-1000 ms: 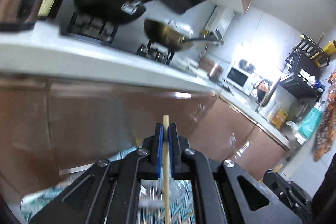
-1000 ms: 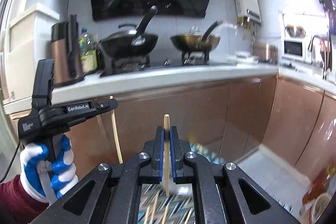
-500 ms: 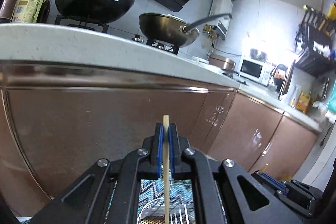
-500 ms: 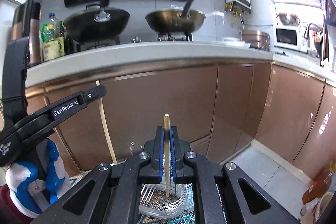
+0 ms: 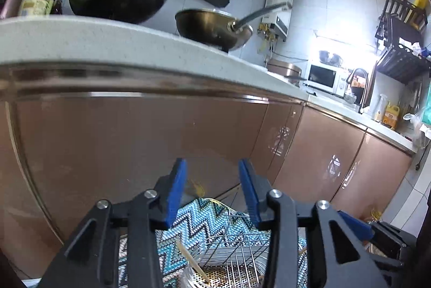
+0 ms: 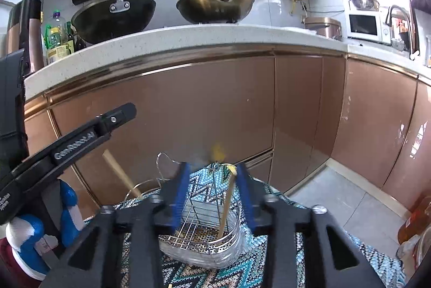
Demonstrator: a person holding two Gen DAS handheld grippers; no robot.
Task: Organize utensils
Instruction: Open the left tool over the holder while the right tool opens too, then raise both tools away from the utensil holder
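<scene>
Below, the wire utensil rack [image 5: 237,255] is being cut off by the left gripper [image 5: 212,188], its base hidden. Both jaws, clamped on chopsticks a second ago, are now standing apart: the right gripper [image 6: 212,188] is hanging over one pale chopstick [image 6: 227,203] leaning in the rack's right compartment, another [image 5: 192,262] slanting at the left
</scene>
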